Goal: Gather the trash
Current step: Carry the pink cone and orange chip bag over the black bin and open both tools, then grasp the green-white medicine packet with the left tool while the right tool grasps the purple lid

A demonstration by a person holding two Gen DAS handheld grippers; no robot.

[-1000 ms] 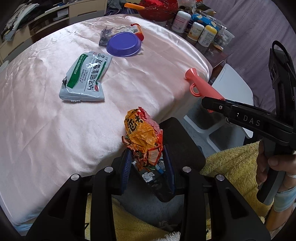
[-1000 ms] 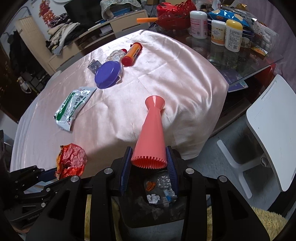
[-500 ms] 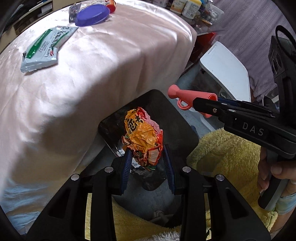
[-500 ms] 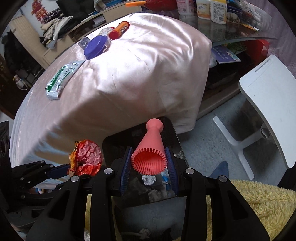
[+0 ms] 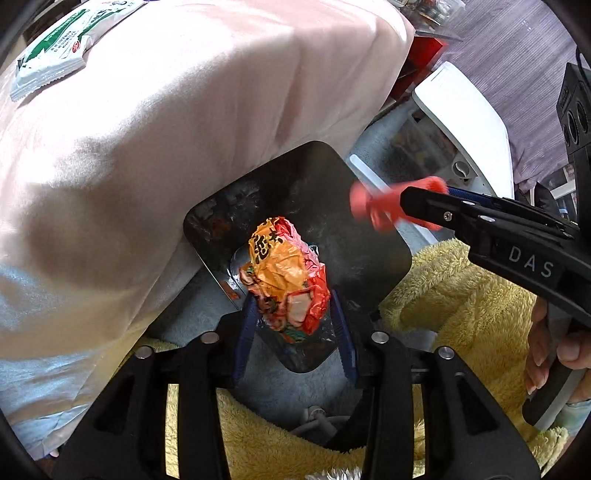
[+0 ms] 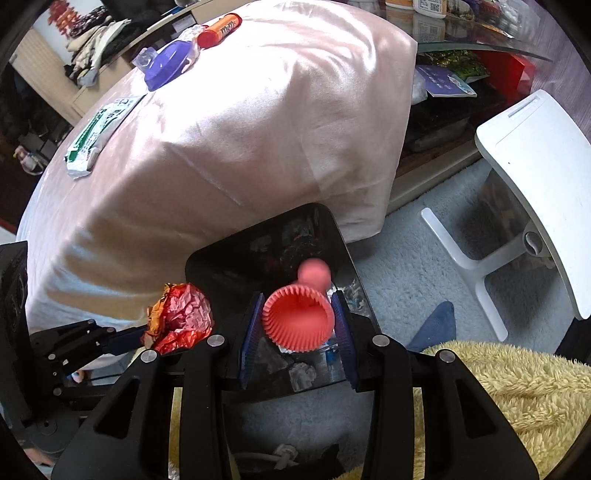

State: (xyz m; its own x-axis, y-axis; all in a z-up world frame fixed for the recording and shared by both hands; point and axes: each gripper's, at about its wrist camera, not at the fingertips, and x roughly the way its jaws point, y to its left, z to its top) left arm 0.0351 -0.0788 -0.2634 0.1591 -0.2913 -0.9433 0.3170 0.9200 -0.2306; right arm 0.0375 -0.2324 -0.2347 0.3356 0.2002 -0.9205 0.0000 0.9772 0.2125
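- Our left gripper (image 5: pixel 293 321) points steeply down over the bin (image 5: pixel 354 206); its jaws, just opening, stand slack around the wrapper (image 5: pixel 286 277).
- Our right gripper (image 6: pixel 298 325) tilts down likewise, loosening on the cone (image 6: pixel 297 319).

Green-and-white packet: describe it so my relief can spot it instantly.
Start at the pink-draped table. The green-and-white packet lies flat near its far left edge, short of the purple lid and orange tube. It alone is a flat rectangular sachet with green print.
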